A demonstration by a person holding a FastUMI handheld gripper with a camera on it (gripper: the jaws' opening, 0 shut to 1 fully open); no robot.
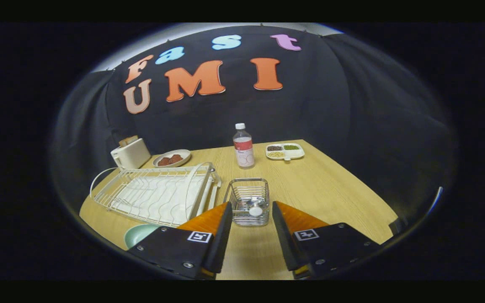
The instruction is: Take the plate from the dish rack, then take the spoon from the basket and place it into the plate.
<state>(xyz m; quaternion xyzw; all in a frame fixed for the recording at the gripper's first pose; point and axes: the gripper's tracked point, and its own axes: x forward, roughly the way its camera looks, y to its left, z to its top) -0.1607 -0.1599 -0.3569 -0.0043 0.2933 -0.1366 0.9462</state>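
Light wood-grain tabletop (310,185) here, with the gripper (251,212) hanging over the near edge, jaws spread wide and holding nothing. Right ahead of the fingertips, roughly in the gap between them, sits the small square wire basket (249,201), and the white spoon (254,210) is lying in the bottom of it. The pale green round plate (140,234) is flat on the tabletop just beside the left finger, in front of the white wire dish rack (154,193). Further back: a clear plastic bottle (243,146), a white divided tray of beans (285,151), a cream toaster (130,154) and a dish of brown food (171,158).
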